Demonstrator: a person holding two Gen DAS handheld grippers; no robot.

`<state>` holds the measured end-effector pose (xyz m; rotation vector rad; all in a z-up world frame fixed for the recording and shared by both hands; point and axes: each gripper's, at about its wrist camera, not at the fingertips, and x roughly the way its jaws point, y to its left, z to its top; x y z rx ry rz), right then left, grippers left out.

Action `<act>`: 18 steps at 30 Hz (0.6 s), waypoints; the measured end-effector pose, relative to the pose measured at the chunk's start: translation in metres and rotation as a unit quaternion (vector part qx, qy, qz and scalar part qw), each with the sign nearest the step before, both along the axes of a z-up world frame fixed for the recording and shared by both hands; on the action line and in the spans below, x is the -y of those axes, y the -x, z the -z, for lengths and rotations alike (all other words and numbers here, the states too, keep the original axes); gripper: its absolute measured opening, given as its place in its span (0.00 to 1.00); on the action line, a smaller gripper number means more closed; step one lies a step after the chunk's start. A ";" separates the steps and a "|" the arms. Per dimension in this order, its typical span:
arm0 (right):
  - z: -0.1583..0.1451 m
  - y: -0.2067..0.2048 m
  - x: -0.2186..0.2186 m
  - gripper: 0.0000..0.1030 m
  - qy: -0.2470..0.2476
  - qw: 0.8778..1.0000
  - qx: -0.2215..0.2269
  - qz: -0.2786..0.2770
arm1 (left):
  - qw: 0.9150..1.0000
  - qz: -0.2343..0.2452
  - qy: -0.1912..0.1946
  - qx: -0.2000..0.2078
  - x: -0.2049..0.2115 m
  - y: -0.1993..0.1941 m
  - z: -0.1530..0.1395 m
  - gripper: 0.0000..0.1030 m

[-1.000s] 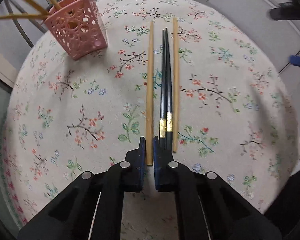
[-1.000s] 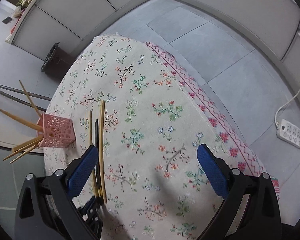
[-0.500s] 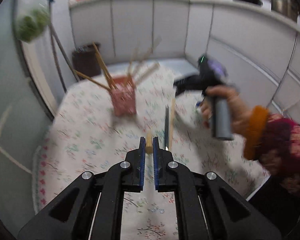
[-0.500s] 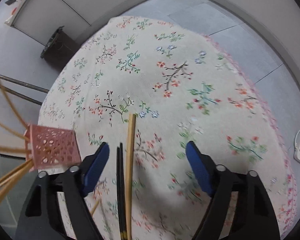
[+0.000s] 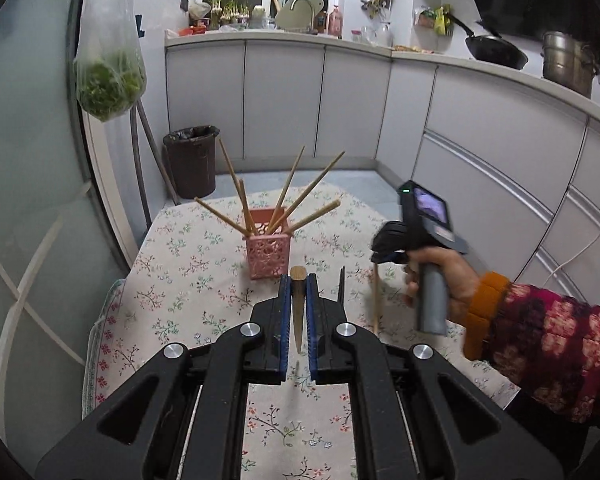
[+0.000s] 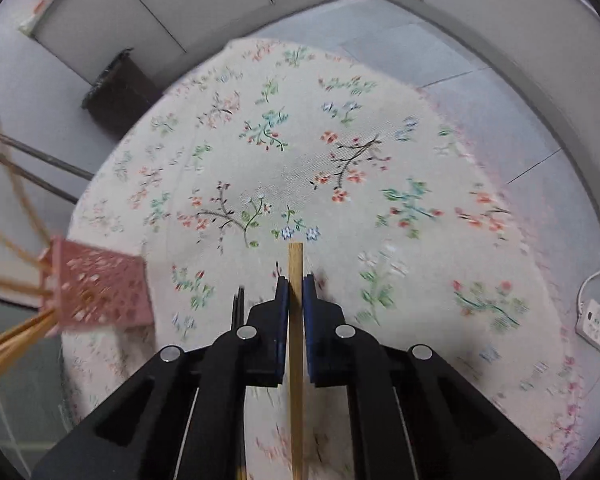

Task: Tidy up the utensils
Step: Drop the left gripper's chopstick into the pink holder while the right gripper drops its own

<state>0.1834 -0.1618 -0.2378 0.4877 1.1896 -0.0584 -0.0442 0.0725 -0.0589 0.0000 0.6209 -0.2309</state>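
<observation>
My left gripper (image 5: 298,286) is shut on a wooden chopstick (image 5: 298,312), lifted above the table and pointing toward the pink perforated holder (image 5: 269,254), which holds several wooden chopsticks. My right gripper (image 6: 296,280) is shut on another wooden chopstick (image 6: 295,360) low over the floral tablecloth (image 6: 300,160). It also shows in the left wrist view (image 5: 388,258), held by a hand, with its chopstick (image 5: 375,300). A pair of black chopsticks (image 6: 240,308) lies on the cloth just left of the right gripper. The pink holder (image 6: 96,290) stands at the left.
A dark bin (image 5: 191,160) stands on the floor beyond the table. Grey cabinets (image 5: 340,100) ring the room. A bag of greens (image 5: 108,80) hangs at the left. A power strip (image 6: 598,326) lies on the floor at the right.
My left gripper has lifted its wooden chopstick off the table and tilted up toward the holder. My right gripper has closed on the other wooden chopstick.
</observation>
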 end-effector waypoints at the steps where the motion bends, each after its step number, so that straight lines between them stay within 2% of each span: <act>1: -0.012 0.012 0.004 0.07 0.000 1.000 0.011 -0.004 | 1.000 0.001 0.002 0.003 0.001 0.002 -0.002 0.06; 6: -0.069 0.076 0.018 0.07 -0.016 0.998 0.059 -0.025 | 1.000 0.002 0.016 0.027 0.003 0.009 -0.021 0.06; 9: -0.112 0.112 0.021 0.07 -0.001 0.993 0.108 -0.055 | 0.999 0.004 0.028 0.038 0.002 0.011 -0.034 0.06; 13: -0.156 0.137 0.016 0.07 0.010 0.985 0.153 -0.077 | 0.998 -0.003 0.035 0.053 -0.001 0.010 -0.052 0.06; 18: -0.206 0.151 0.010 0.07 0.005 0.975 0.199 -0.096 | 0.995 -0.010 0.048 0.083 -0.004 0.003 -0.088 0.06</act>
